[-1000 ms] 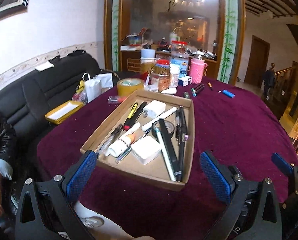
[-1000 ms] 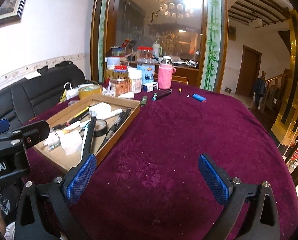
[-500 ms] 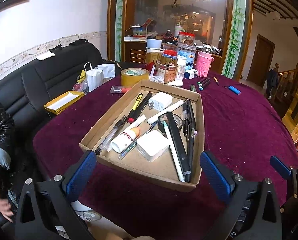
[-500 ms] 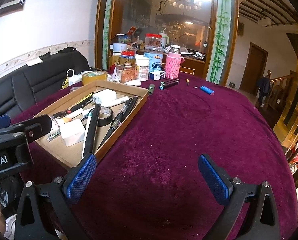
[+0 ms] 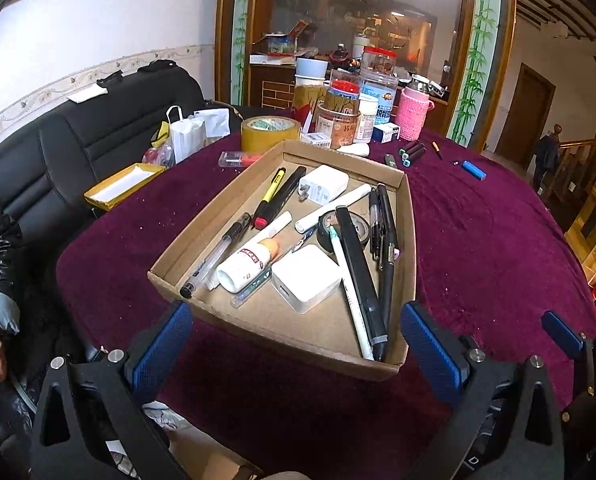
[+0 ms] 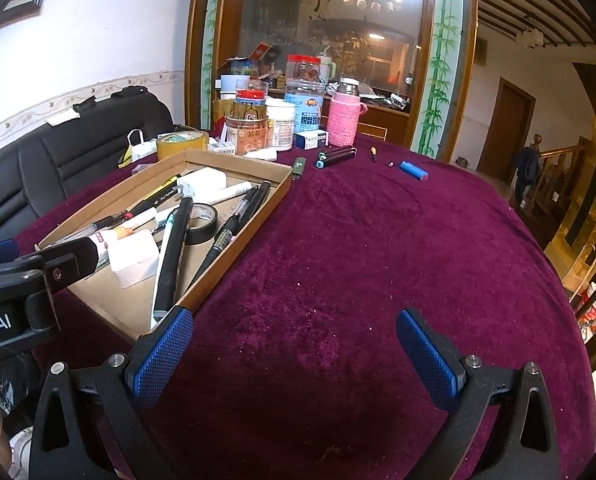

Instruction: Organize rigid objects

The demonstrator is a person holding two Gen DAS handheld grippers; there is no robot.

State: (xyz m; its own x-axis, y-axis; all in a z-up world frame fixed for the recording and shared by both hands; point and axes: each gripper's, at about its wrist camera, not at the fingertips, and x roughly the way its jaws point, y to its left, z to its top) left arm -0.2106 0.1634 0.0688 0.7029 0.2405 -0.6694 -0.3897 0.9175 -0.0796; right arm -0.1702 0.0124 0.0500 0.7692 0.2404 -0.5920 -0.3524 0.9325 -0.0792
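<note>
The cardboard tray (image 5: 407, 216) lies at the middle of the left view, now nearer and seen from higher than a second ago, so both tongs have closed in on it, which I judge to be an approach with nothing grasped yet. It holds hard, smooth goods: pens, white chargers (image 5: 306, 278), a glue bottle (image 5: 248, 264) and a tape roll (image 5: 359, 226). Left tongs (image 5: 294, 344) and right tongs (image 6: 294, 354) stand wide and empty over the plush maroon desk (image 6: 377, 260), with a blue lighter (image 6: 413, 170) loose at one o'clock in the right view.
</note>
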